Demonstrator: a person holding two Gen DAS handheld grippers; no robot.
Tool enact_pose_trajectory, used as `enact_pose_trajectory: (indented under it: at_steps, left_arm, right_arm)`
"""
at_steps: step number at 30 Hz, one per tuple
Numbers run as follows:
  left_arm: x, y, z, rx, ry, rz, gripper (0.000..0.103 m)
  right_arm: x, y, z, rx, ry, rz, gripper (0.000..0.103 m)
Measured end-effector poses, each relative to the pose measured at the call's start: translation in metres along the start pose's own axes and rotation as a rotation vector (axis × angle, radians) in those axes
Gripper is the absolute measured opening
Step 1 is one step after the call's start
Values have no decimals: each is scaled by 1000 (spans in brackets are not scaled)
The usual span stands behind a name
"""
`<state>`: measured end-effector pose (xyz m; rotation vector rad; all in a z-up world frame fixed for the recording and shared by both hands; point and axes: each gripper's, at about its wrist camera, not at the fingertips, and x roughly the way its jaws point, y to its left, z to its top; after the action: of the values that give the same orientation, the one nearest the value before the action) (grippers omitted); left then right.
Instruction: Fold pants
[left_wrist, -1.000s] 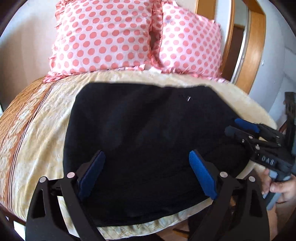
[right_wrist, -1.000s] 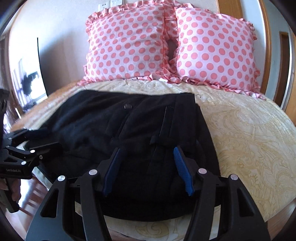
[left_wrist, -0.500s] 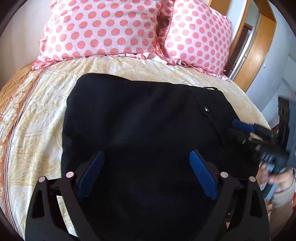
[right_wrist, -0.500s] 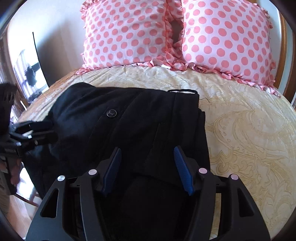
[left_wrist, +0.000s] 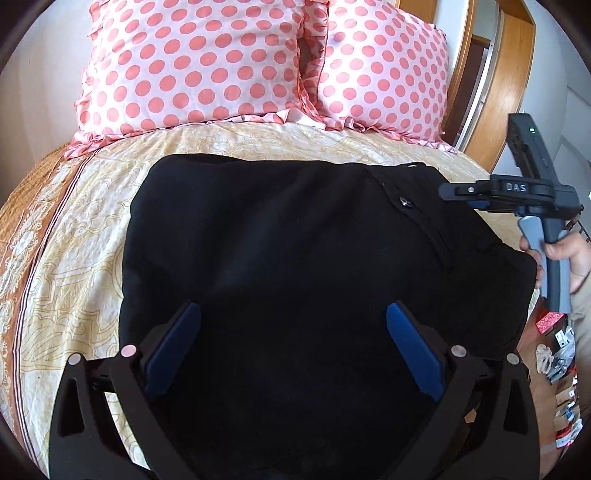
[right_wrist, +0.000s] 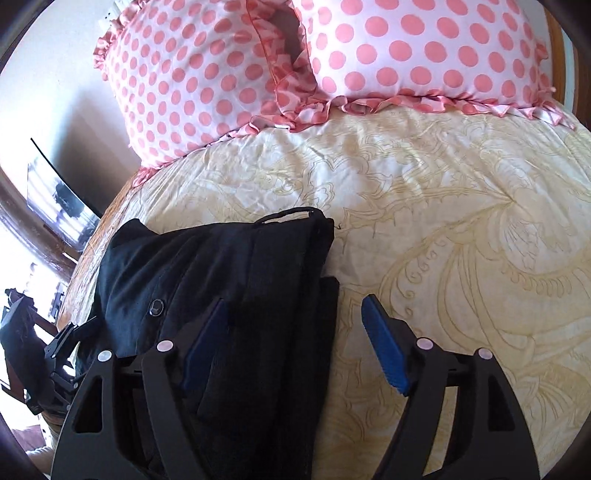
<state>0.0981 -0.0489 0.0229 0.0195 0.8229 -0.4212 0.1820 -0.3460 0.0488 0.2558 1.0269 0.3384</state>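
The black pants (left_wrist: 295, 258) lie folded in a wide bundle on the cream patterned bedspread (left_wrist: 74, 240). A button shows near their right side. My left gripper (left_wrist: 293, 347) is open and empty, hovering low over the pants' near part. In the right wrist view the pants (right_wrist: 229, 280) fill the lower left. My right gripper (right_wrist: 295, 339) is open and empty, straddling the pants' right edge, its left finger over the cloth and its right finger over the bedspread (right_wrist: 461, 258). The right gripper also shows in the left wrist view (left_wrist: 480, 194), held by a hand at the far right.
Two pink polka-dot pillows (left_wrist: 207, 66) (right_wrist: 406, 48) stand at the head of the bed. A wooden door frame (left_wrist: 498, 92) is at the right. Small items lie on the floor (left_wrist: 557, 362) beside the bed. A dark screen (right_wrist: 59, 199) stands at the left.
Both grippers have moved forward over the bed. The right gripper has risen and shifted right, from over the pants' middle to their right edge. Both stay open.
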Motion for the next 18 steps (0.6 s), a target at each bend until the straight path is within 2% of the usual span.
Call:
enact_pose_trajectory:
  at_steps: [2, 4, 5, 9, 10, 11, 13, 15, 18]
  left_arm:
    - [0, 1, 0, -2, -1, -5, 101]
    - [0, 1, 0, 0, -3, -4, 101]
    - [0, 1, -1, 2, -5, -3, 101]
    - [1, 0, -1, 9, -10, 2, 101]
    - [1, 0, -1, 12, -11, 4, 101]
    - [1, 0, -1, 14, -12, 6, 101]
    - [-1, 1, 0, 8, -6, -5, 101]
    - [-9, 8, 4, -32, -9, -50, 99]
    - [-29, 32, 16, -132, -69, -99, 99]
  right_arm:
    - [7, -2, 2, -3, 20, 11, 76]
    - [9, -1, 1, -26, 2, 22, 75]
    - [10, 0, 1, -43, -1, 32, 63]
    - [6, 14, -6, -145, -59, 25, 47]
    - [4, 16, -7, -160, -67, 42, 32]
    - [1, 20, -8, -176, -83, 40, 26]
    - [-3, 29, -9, -222, -103, 13, 22]
    - [-6, 35, -11, -252, -118, -8, 21]
    - [-4, 34, -10, -255, -112, -19, 21]
